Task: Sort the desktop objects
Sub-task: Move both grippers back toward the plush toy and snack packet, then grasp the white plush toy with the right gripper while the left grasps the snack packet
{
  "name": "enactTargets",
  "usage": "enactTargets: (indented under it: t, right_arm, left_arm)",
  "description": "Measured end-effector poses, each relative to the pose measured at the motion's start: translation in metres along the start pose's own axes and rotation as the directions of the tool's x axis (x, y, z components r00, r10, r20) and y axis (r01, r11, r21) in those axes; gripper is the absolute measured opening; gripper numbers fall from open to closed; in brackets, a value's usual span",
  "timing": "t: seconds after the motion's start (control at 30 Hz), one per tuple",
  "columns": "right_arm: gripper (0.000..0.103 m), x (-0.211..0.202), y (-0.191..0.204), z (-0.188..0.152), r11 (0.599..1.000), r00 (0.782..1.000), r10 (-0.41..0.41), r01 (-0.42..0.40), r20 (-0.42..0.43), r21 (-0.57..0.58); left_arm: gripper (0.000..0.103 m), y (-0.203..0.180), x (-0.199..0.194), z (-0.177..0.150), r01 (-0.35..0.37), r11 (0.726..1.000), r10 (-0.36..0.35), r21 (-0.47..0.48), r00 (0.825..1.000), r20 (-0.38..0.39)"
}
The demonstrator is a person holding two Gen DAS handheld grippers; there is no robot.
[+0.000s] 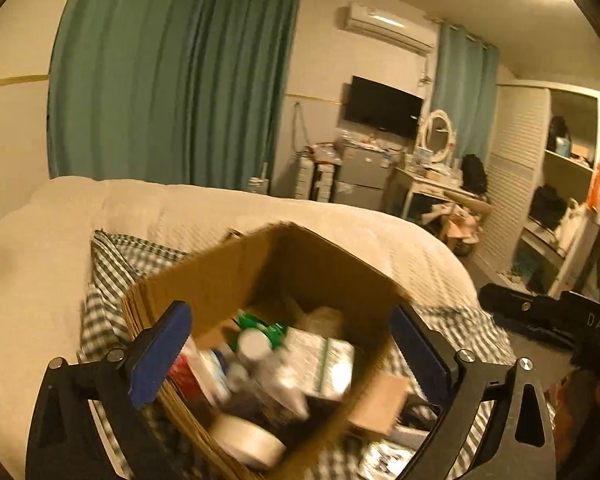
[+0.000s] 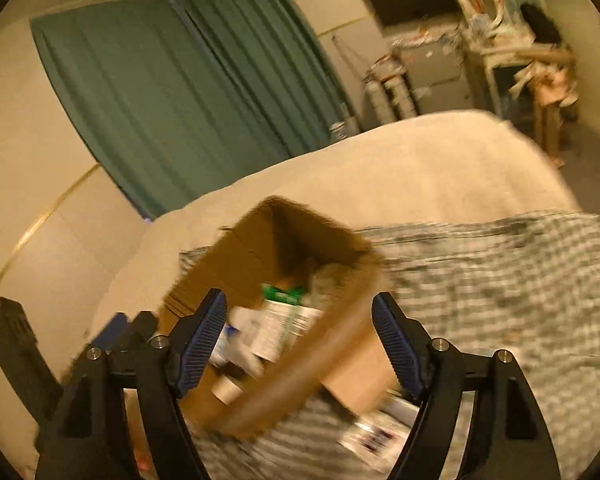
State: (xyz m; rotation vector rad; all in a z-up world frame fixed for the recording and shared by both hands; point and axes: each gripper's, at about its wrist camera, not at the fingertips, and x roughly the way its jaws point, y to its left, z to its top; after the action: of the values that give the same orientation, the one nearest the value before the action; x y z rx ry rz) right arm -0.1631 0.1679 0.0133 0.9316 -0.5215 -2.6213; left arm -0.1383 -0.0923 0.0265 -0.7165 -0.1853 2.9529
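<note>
Although both views are smeared by motion, the cardboard box (image 1: 260, 280) can be placed with confidence: it sits on a checked cloth (image 1: 112, 256) spread over the bed (image 1: 40, 240), directly ahead of and just below the left hand-held gripper (image 1: 290, 350), whose blue pads stand spread wide either side of the box opening with nothing between them. The right hand-held gripper (image 2: 300, 340) is likewise spread and empty, with the same box just ahead of its fingertips and slightly to its left. Inside the box lie a green-and-white carton (image 1: 324, 356), a white-capped bottle (image 1: 256, 346), a roll of tape (image 1: 248, 438) nearest the left hand-held gripper, and other items too blurred to identify. In my judgement the carton is light and will crush if squeezed hard, so it is best taken across its narrow faces. The bottle looks smooth and liable to slip; a hold on the body below the cap seems safest. The tape roll is stiff and could be taken across its rim wall. The box walls are stiff but the bed beneath is soft, so the box may tip under a sideways push.
</note>
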Motion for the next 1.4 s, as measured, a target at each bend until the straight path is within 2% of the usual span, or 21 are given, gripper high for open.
enactTargets:
  t: [0.17,0.27,0.33,0.4,0.53,0.6,0.7,0.83,0.97,1.03,1.1,1.13,1.17,1.2,1.23,1.27,1.3,1.37,1.4]
  right_arm:
    - [0.08,-0.05,-0.037,-0.032,0.99,0.992,-0.125,0.127,0.034,-0.067]
    - [0.082,-0.063,-0.059,-0.059,0.975,0.98,-0.194,0.199,0.055,-0.104]
    - [0.082,-0.059,-0.075,-0.082,0.962,0.972,-0.233,0.237,0.044,-0.136]
    - [0.082,-0.044,-0.089,-0.1,0.952,0.964,-0.266,0.259,-0.024,-0.164]
    - [0.082,-0.02,-0.093,-0.099,0.949,0.967,-0.248,0.231,-0.054,-0.214]
    - [0.082,-0.013,-0.095,-0.096,0.95,0.974,-0.223,0.209,-0.036,-0.231]
    - [0.082,0.006,-0.112,-0.098,0.935,0.964,-0.261,0.238,-0.056,-0.262]
    - [0.082,0.033,-0.137,-0.099,0.941,0.958,-0.271,0.243,-0.097,-0.236]
    - [0.082,0.055,-0.156,-0.098,0.941,0.955,-0.273,0.241,-0.117,-0.237]
    - [0.082,0.072,-0.161,-0.096,0.937,0.953,-0.275,0.236,-0.129,-0.257]
    - [0.082,0.081,-0.168,-0.098,0.941,0.949,-0.28,0.241,-0.145,-0.237]
    - [0.082,0.084,-0.171,-0.1,0.945,0.948,-0.277,0.24,-0.153,-0.223]
    - [0.08,0.088,-0.174,-0.102,0.947,0.946,-0.278,0.24,-0.169,-0.214]
    - [0.074,0.091,-0.175,-0.104,0.948,0.943,-0.277,0.237,-0.186,-0.214]
    - [0.062,0.093,-0.177,-0.105,0.948,0.941,-0.278,0.236,-0.193,-0.213]
    - [0.053,0.094,-0.178,-0.106,0.951,0.94,-0.274,0.232,-0.205,-0.204]
    - [0.04,0.094,-0.18,-0.106,0.954,0.938,-0.269,0.228,-0.218,-0.193]
    - [0.041,0.092,-0.18,-0.105,0.956,0.938,-0.269,0.231,-0.22,-0.181]
    - [0.041,0.09,-0.179,-0.105,0.955,0.937,-0.274,0.237,-0.218,-0.179]
  left_arm:
    - [0.103,-0.038,-0.017,-0.033,0.058,0.998,-0.057,0.025,0.996,-0.07]
    - [0.103,-0.061,-0.01,-0.073,0.076,0.996,-0.068,0.052,0.986,-0.151]
    - [0.103,-0.073,0.001,-0.099,0.086,0.993,-0.068,0.079,0.977,-0.203]
    - [0.103,-0.088,0.016,-0.126,0.09,0.985,-0.051,0.147,0.967,-0.25]
    - [0.103,-0.105,0.046,-0.152,0.092,0.966,-0.014,0.243,0.952,-0.305]
    - [0.103,-0.107,0.054,-0.161,0.12,0.962,-0.04,0.245,0.95,-0.309]
    - [0.103,-0.111,0.068,-0.171,0.164,0.956,-0.076,0.244,0.939,-0.335]
    - [0.103,-0.117,0.088,-0.18,0.176,0.951,-0.078,0.253,0.932,-0.353]
    - [0.103,-0.114,0.108,-0.192,0.2,0.951,-0.083,0.236,0.9,-0.429]
    - [0.097,-0.11,0.116,-0.196,0.201,0.957,-0.087,0.209,0.887,-0.453]
    - [0.091,-0.109,0.119,-0.196,0.206,0.959,-0.1,0.192,0.886,-0.452]
    - [0.086,-0.109,0.119,-0.195,0.21,0.958,-0.104,0.193,0.888,-0.449]
    - [0.076,-0.11,0.119,-0.195,0.212,0.957,-0.105,0.197,0.888,-0.448]
    - [0.067,-0.112,0.119,-0.194,0.22,0.954,-0.107,0.205,0.886,-0.451]
    - [0.065,-0.114,0.118,-0.193,0.227,0.95,-0.11,0.213,0.884,-0.454]
    - [0.06,-0.115,0.117,-0.193,0.234,0.947,-0.112,0.22,0.883,-0.456]
    - [0.054,-0.116,0.117,-0.194,0.24,0.945,-0.117,0.221,0.882,-0.457]
    - [0.04,-0.118,0.115,-0.193,0.267,0.937,-0.14,0.226,0.878,-0.458]
    - [0.038,-0.123,0.113,-0.194,0.268,0.933,-0.135,0.239,0.879,-0.458]
